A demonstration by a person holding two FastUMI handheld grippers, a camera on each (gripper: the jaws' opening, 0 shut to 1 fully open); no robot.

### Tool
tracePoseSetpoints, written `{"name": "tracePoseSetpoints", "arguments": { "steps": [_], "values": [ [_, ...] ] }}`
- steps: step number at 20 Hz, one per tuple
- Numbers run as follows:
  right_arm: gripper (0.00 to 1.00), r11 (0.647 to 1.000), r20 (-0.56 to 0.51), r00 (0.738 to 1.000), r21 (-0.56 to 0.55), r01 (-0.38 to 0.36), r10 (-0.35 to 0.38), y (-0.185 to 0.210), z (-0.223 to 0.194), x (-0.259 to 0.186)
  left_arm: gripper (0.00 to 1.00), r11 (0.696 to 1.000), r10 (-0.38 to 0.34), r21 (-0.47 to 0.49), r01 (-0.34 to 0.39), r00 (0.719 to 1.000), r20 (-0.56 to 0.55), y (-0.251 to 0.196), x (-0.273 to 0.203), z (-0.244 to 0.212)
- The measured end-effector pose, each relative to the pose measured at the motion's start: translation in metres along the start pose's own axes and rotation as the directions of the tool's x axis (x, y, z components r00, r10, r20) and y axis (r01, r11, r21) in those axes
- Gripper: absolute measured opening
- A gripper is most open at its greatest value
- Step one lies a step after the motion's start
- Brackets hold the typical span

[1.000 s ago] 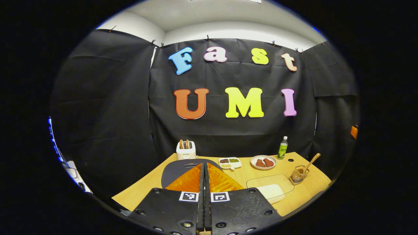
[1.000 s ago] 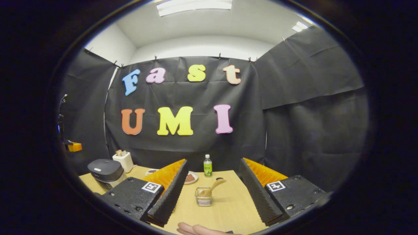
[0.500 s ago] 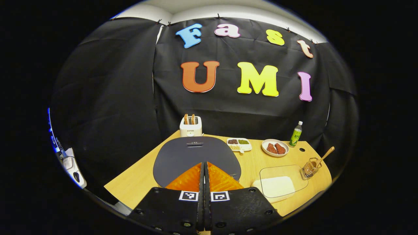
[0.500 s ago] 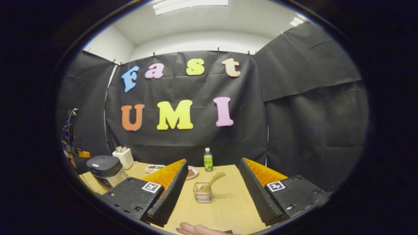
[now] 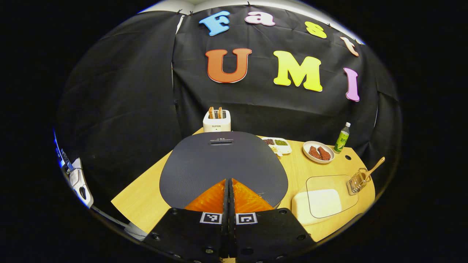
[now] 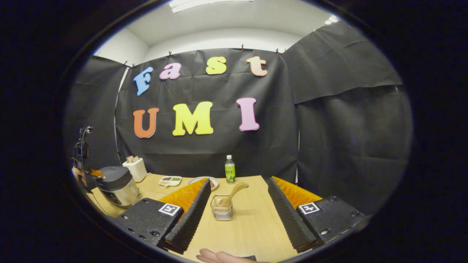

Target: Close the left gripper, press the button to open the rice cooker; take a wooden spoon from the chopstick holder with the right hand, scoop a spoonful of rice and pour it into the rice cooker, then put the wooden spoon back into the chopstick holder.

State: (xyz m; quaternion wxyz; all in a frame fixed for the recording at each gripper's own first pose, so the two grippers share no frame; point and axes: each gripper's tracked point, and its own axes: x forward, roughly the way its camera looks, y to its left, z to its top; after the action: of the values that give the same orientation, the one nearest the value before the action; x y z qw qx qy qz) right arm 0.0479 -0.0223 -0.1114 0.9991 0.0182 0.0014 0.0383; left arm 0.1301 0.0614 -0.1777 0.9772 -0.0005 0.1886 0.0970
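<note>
Left gripper [image 5: 229, 182] has its orange fingers pressed together, nothing between them, tips over the near edge of the rice cooker [image 5: 223, 166] lid, which is down; cannot tell if they touch it. In the right gripper view the same cooker [image 6: 116, 184] sits at far left of the wooden table [image 6: 252, 226], with the other gripper and the hand holding it just left of it. Behind the cooker, a white toaster [image 5: 216, 120] with two slices sticking up. Right of that, a divided snack dish [image 5: 278, 144], then a plate of brown meat pieces [image 5: 318, 152], then a green bottle [image 5: 342, 137] at the far edge. Nearer, a white rice container [image 5: 317, 202] with a clear lid lying skewed over it. Far right, the wire chopstick holder [image 5: 356, 181] with the wooden spoon [image 5: 373, 167] leaning out to the right. Right gripper [image 6: 237, 208] has its fingers spread wide, empty, framing the chopstick holder [image 6: 221, 207] and wooden spoon [image 6: 234, 193], well short of them. Part of a hand [image 6: 219, 256] shows at the bottom edge.
</note>
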Motion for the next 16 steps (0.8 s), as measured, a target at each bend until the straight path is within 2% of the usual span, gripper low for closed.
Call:
{"name": "tracePoseSetpoints", "arguments": {
  "steps": [1, 3, 4, 5, 7, 13, 16],
  "values": [
    [1.00, 1.000, -0.005, 1.000, 0.004, -0.005, 0.005, 0.001, -0.002, 0.000, 0.00, 1.000, -0.002, -0.019, 0.002, 1.000, -0.021, 0.001, -0.001, -0.004],
    [1.00, 1.000, -0.011, 1.000, 0.011, -0.011, 0.011, 0.001, -0.007, 0.002, 0.01, 0.997, -0.023, -0.073, 0.019, 0.998, -0.066, -0.004, -0.009, -0.007],
    [0.92, 1.000, -0.011, 1.000, 0.012, -0.011, 0.011, 0.001, -0.007, 0.003, 0.01, 0.997, -0.037, -0.077, 0.030, 0.995, -0.089, -0.007, -0.015, -0.011],
    [1.00, 1.000, -0.010, 1.000, 0.013, -0.010, 0.010, 0.001, -0.010, 0.003, 0.00, 0.998, -0.045, -0.045, 0.041, 0.993, -0.106, -0.009, -0.016, -0.014],
    [1.00, 1.000, -0.016, 1.000, 0.017, -0.009, 0.009, 0.001, -0.013, 0.004, 0.01, 0.999, -0.036, -0.002, 0.036, 0.992, -0.119, -0.005, -0.016, -0.017],
    [1.00, 1.000, -0.023, 0.999, 0.008, -0.023, 0.023, 0.006, -0.014, -0.006, 0.01, 1.000, -0.013, -0.025, 0.010, 0.995, -0.104, -0.005, -0.012, -0.015],
    [1.00, 0.999, 0.014, 1.000, -0.033, -0.013, 0.013, 0.003, -0.010, -0.013, 0.01, 1.000, 0.006, 0.014, -0.006, 1.000, -0.012, -0.002, -0.017, -0.007]
  ]
}}
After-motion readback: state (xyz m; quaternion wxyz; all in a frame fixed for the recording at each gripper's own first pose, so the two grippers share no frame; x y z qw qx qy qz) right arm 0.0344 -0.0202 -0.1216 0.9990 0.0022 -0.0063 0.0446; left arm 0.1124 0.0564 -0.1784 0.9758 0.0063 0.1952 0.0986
